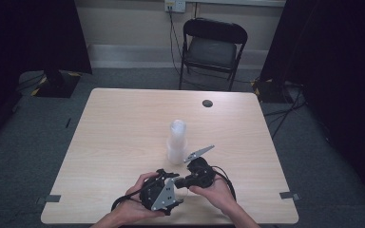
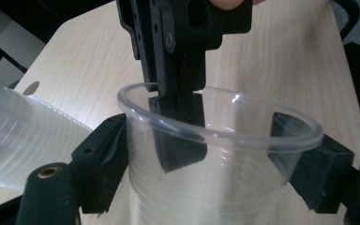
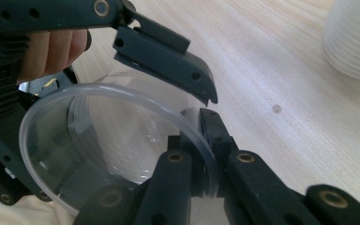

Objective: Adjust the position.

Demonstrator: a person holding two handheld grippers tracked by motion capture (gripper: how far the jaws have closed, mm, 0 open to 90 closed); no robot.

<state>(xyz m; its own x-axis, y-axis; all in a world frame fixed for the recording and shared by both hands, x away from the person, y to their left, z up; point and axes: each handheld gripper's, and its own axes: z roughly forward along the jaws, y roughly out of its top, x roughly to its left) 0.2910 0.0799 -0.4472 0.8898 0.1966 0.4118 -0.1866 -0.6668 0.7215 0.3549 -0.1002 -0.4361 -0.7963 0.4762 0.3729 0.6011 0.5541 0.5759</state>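
Clear plastic cup (image 2: 220, 154) clamped between left tongs (image 2: 215, 164), rim pinched by right tongs (image 3: 206, 164); cup base cut off below; cup stack (image 1: 176, 141) just beyond both, on worktop (image 1: 123, 128)

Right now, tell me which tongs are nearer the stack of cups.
Right. The right tongs sit just in front of the stack of cups, pinching the rim of a loose cup; the left tongs, gripping that cup's sides, are farther back toward the person.
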